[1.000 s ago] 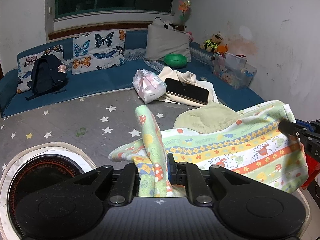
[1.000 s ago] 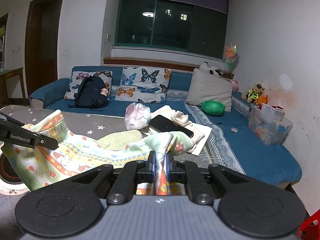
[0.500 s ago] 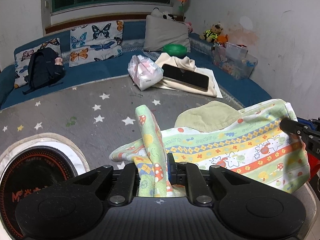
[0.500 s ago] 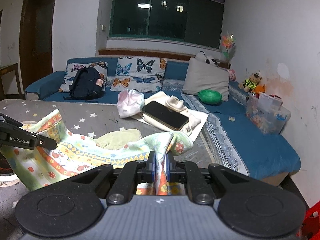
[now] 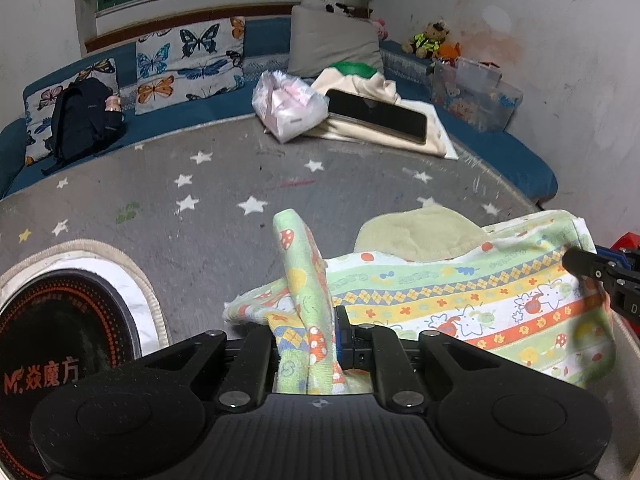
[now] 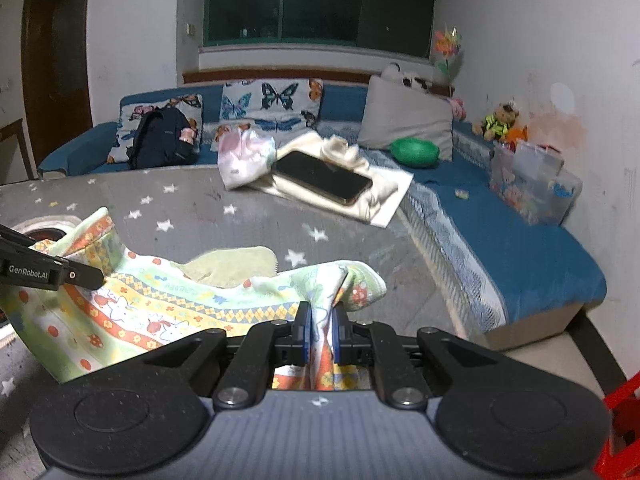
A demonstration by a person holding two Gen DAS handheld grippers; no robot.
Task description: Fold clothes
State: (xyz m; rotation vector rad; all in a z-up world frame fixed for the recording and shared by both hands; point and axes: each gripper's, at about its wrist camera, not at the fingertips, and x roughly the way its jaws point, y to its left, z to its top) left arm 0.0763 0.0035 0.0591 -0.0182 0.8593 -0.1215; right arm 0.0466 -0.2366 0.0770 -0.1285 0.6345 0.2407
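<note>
Grey star-print table (image 5: 224,200) carries one printed cloth (image 5: 460,304), stretched between two grippers: left gripper (image 5: 308,344) and right gripper (image 6: 320,340), each with fingers nearly closed, pinching a corner. Beyond lie one phone (image 5: 376,116), one bag (image 5: 288,108) and one clear bin (image 5: 476,100) of toys on the sofa

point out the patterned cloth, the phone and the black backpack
patterned cloth (image 5: 460,304), left wrist view, striped middle
phone (image 6: 324,176), right wrist view, centre of dark screen
black backpack (image 5: 84,120), left wrist view, front panel
</note>
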